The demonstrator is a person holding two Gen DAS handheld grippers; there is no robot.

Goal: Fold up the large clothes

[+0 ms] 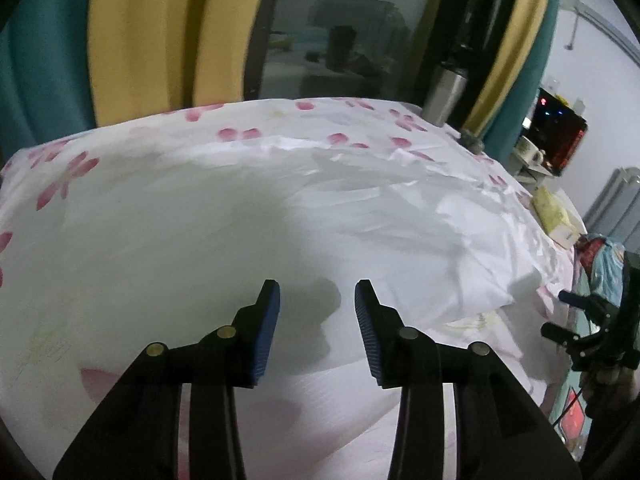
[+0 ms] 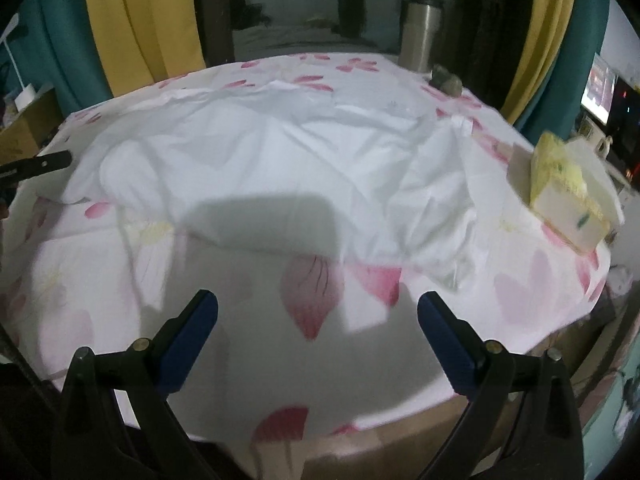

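The left gripper (image 1: 317, 292) stood nearest the left wrist camera, its blue-padded fingers (image 1: 264, 332) parted with nothing between them, hanging just above cloth. The right gripper (image 2: 318, 304) was spread wider, likewise empty, over the near part of the table. In the left wrist view the right gripper (image 1: 568, 312) also appeared at the far right edge, off the side of the table.

The white garment (image 2: 280, 168) lay rumpled across the middle of the table, on top of a flowered sheet (image 2: 312, 296) printed with pink petals. Its near edge fell just beyond the right gripper's fingertips; in the left wrist view the white garment (image 1: 240, 220) filled the area ahead of the fingers.

A yellow tissue pack (image 2: 568, 188) rested on the sheet near the table's right edge, just beside the garment. A steel tumbler (image 2: 420, 36) stood at the far edge. Yellow and teal curtains (image 2: 132, 24) hung behind.
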